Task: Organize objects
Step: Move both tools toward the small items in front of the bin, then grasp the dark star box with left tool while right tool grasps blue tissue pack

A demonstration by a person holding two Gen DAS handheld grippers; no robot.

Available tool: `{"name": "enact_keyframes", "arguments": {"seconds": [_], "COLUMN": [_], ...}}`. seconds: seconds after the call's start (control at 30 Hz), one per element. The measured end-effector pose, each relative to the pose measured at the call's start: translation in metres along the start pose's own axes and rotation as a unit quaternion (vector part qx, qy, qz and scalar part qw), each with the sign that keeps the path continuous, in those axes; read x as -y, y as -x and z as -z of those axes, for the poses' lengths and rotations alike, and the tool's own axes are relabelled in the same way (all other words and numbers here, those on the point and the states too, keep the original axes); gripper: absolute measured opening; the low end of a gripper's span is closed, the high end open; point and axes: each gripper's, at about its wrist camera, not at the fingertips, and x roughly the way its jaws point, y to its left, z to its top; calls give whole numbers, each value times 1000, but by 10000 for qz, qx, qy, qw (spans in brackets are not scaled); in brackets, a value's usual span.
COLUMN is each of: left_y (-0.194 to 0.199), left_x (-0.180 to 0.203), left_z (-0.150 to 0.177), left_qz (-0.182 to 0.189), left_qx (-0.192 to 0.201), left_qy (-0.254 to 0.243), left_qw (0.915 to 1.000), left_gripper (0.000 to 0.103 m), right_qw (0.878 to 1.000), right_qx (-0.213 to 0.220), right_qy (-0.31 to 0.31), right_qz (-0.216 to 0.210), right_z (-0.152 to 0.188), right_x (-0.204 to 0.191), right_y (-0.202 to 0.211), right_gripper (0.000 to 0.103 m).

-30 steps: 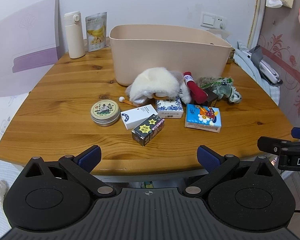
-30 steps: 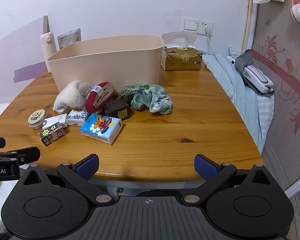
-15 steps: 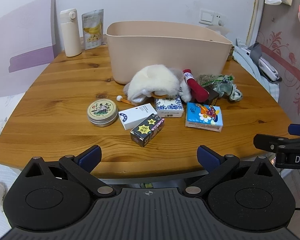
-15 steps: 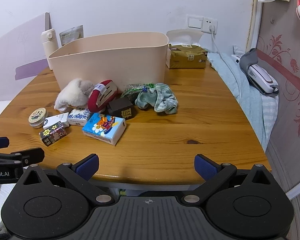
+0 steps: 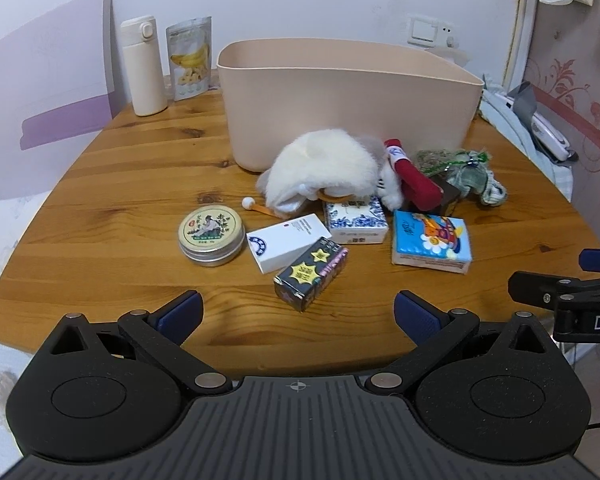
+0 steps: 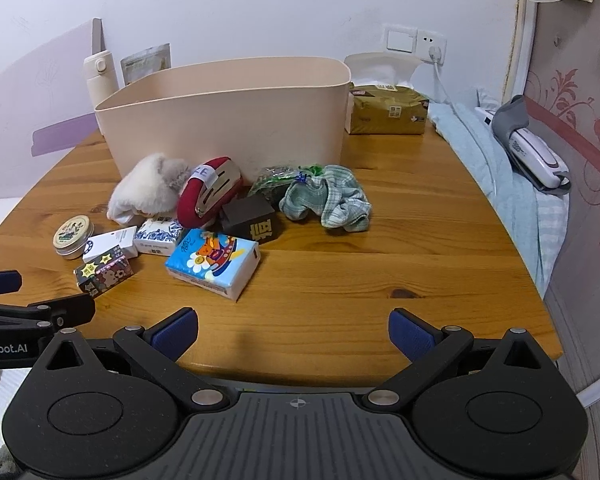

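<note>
On the round wooden counter [image 5: 112, 184] we find the large beige plastic bin [image 5: 348, 96] with every item outside it, so our sorting looks unstarted. Heaped before it lie the white fluffy plush [image 5: 324, 168], cartoon-printed tissue pack [image 5: 432, 240], star-patterned dark box [image 5: 310, 272] and round metal tin [image 5: 211, 234]. Our left hand-held gripper [image 5: 298, 312] and right hand-held gripper [image 6: 293, 330] hover at the near edge, both spread wide and empty.

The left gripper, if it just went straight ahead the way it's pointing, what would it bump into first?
Probably the black star-printed box: it lies nearest, centred between the open jaws of the left gripper. Behind it sit the white box and the beige bin. Depth is hard to judge.
</note>
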Motion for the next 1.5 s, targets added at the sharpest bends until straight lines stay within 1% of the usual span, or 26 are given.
{"name": "enact_keyframes", "arguments": {"seconds": [0.13,0.33,0.5,0.67,0.77,0.83,0.93,1.0,1.07,1.17,1.5], "left_y": [-9,-20,-29,-39,-45,-49,-55,-58,-61,-64,-69], "left_x": [-3,-5,-7,-9,-11,-11,-11,-12,-12,-13,-17], "left_z": [-2,-6,-8,-8,-9,-10,-11,-12,-14,-15,-21], "left_qz": [23,45,73,114,151,169,200,245,254,248,178], "left_qx": [-22,-40,-115,-203,-257,-304,-362,-372,-361,-335,-310], "left_qy": [-11,-33,-57,-91,-98,-108,-106,-95,-88,-115,-114], "left_qw": [10000,10000,9999,9997,9995,9993,9991,9990,9990,9991,9993], "left_gripper": [103,103,103,103,101,98,98,97,97,96,86], "right_qw": [10000,9999,9994,9991,9989,9986,9983,9982,9978,9972,9944], "right_qx": [-61,-87,-48,-131,-229,-301,-361,-327,-316,-325,-302], "right_qy": [-4,143,313,357,328,324,315,331,331,468,699], "right_qz": [-72,-42,-116,-159,-239,-293,-337,-373,-470,-494,-735], "right_z": [-2,-3,-5,-7,-8,-9,-11,-12,-15,-19,-34], "right_x": [-1,-7,-11,-15,-15,-15,-16,-17,-17,-21,-27], "right_y": [-10,-23,-33,-45,-53,-59,-64,-66,-68,-73,-91], "right_gripper": [103,103,103,103,102,97,95,93,93,93,95]}}
